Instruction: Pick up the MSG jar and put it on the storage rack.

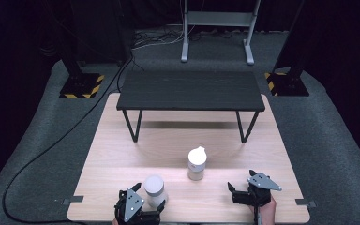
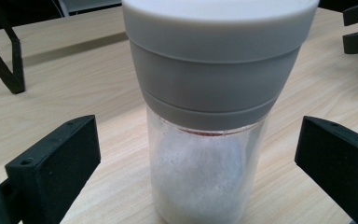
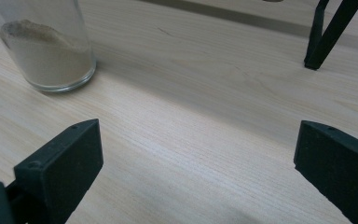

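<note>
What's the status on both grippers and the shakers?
Left gripper open, jaws either side of grey-lidded shaker, not touching. Right gripper open, nothing between its jaws. White-lidded shaker stands mid-table, path unobstructed.

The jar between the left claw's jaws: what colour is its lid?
Grey lid on a clear glass jar; best seen in the left gripper view.

Clear glass jar (image 2: 200, 177), matt grey lid (image 2: 214, 56)

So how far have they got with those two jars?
Barely begun, it looks. Both jars stand upright on the table. The left gripper has its open jaws either side of the grey-lidded jar without pressing it. The right gripper is open over bare wood, apart from the white-lidded jar. Gripping and lifting are still to come.
</note>
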A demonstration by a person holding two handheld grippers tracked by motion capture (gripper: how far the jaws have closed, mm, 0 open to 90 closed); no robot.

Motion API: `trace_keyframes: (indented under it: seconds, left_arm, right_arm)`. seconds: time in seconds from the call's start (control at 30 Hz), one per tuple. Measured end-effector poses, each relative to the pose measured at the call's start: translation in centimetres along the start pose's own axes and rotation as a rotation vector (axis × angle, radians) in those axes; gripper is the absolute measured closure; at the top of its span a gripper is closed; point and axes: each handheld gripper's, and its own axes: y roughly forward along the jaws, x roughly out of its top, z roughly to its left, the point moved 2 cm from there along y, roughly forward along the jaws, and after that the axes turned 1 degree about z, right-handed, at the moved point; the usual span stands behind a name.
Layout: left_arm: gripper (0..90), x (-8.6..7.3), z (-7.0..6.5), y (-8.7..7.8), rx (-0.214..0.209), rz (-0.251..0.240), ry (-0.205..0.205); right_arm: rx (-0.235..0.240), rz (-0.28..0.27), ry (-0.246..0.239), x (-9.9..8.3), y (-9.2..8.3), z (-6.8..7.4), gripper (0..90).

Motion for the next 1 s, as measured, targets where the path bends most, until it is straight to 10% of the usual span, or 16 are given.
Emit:
trace_keyframes:
  seconds: [0.8, 1.0]
  left_arm:
    - [0.2, 1.2, 0.4, 1.6, -0.005, -0.012, 0.009]
    - [18.4, 1.1, 0.2, 1.7, 0.006, -0.030, -0.002]
  right_arm:
    - [0.003, 0.021, -0.019, 0.3, 0.2, 0.1, 0.5]
    - [0.003, 0.021, -0.016, 0.3, 0.2, 0.1, 0.9]
